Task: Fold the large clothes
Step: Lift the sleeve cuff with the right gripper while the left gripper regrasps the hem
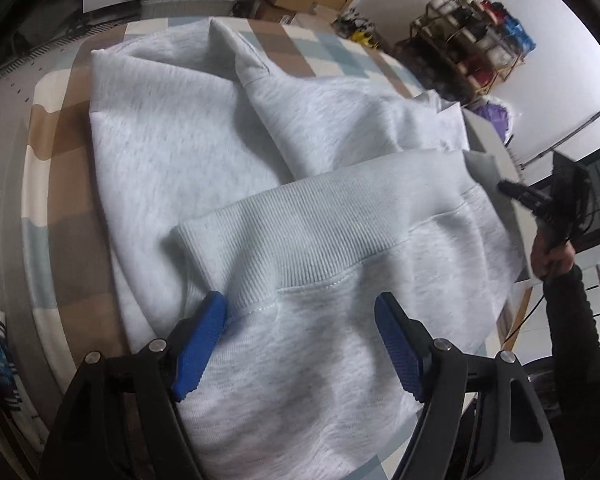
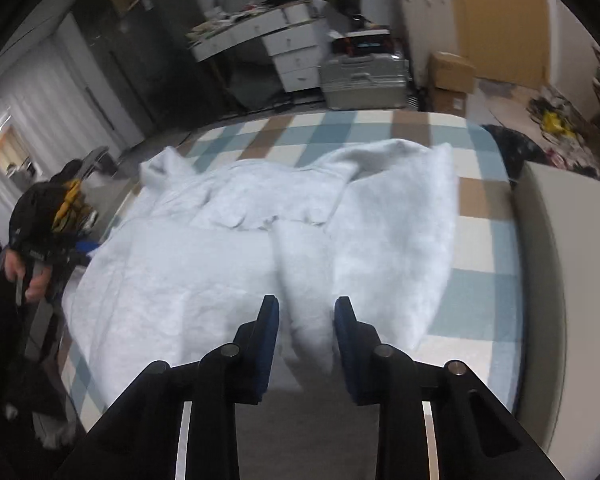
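At the near edge of the bed (image 2: 484, 200), the ribbed hem (image 1: 300, 232) of the grey sweatshirt (image 1: 172, 152) is being straddled by the left gripper (image 1: 300, 312), whose jaws are being held wide and released, with nothing pinched. On the other side, a raised fold (image 2: 308, 320) of the same garment is being bracketed by the right gripper (image 2: 307, 312); whether it is being clamped cannot be told. The sweatshirt is lying lengthwise away from both grippers, toward the far edge.
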A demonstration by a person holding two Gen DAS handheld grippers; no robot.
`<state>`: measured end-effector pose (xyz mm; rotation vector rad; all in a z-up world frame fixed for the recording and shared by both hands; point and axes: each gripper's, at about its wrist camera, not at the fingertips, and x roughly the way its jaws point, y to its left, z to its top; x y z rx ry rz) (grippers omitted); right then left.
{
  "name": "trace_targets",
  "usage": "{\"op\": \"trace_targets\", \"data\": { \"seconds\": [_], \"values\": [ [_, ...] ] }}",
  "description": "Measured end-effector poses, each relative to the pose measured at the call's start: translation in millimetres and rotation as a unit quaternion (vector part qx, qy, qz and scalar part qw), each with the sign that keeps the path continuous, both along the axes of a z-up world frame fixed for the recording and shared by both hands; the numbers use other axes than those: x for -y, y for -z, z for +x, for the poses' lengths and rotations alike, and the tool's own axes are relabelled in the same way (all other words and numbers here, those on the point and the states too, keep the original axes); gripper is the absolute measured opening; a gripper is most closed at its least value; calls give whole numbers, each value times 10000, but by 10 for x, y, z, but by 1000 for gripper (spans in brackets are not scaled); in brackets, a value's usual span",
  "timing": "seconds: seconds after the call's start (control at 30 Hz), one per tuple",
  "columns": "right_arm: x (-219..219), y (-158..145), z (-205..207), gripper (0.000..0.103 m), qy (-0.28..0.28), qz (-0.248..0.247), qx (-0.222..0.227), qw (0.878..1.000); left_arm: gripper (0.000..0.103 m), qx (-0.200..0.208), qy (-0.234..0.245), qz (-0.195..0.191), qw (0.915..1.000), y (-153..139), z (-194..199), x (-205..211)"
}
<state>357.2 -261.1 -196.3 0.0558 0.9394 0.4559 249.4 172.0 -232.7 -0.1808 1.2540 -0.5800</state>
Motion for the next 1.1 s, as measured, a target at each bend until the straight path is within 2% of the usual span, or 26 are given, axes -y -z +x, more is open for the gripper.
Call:
{"op": "trace_targets", "data": {
  "seconds": [0.03,0.13,0.2,0.23,0.27,0.37,0.43,0.47,0.57,0.73,0.8,0.83,0.93,0.97,1.0,1.07,1.1],
  "values": [
    [-41,46,15,30,-29,-64,-105,9999,72,-27,-26,-31,10000,13,14,3],
    [-127,197,113,30,185,-428,-277,9985,73,-121,-271,203,9994,98,69,-42],
    [-114,250,156,33,359,-653,-288,9968,73,-22,-388,564,9977,130,107,4],
    [-87,273,175,35,465,-776,-319,9954,73,44,-516,881,9948,158,134,3],
    [-79,297,197,41,535,-856,-363,9942,73,-15,-544,989,9936,194,159,-18],
    [-29,356,194,40,648,-899,-396,9931,73,-144,-620,777,9949,272,208,-66],
    [6,330,180,25,662,-767,-292,9944,70,-143,-599,468,9970,255,212,-74],
    [46,283,143,12,691,-648,-188,9953,64,-176,-542,255,9980,232,203,-73],
    [154,137,42,11,773,-162,70,9968,53,-297,-285,-238,9989,139,123,-28],
    [208,-52,-114,11,837,153,393,9956,53,151,325,-907,9952,-166,-92,75],
    [181,-34,-122,11,810,104,373,9960,54,319,264,-759,9963,-155,-74,72],
    [167,-14,-111,11,824,86,342,9960,54,318,102,-496,9982,-91,-30,70],
    [145,114,-15,11,971,-69,95,9952,53,-147,-303,16,9994,204,125,48],
    [147,162,13,11,1022,-107,19,9947,46,-350,-463,182,9981,324,183,44],
    [149,201,30,11,1045,-113,-27,9945,42,-323,-545,197,9978,336,174,17],
    [125,204,15,10,1049,-171,23,9943,17,-235,-661,279,9971,273,183,5],
    [113,167,-9,10,1053,-223,115,9941,13,-180,-693,242,9971,213,173,-2]
  ]
}}
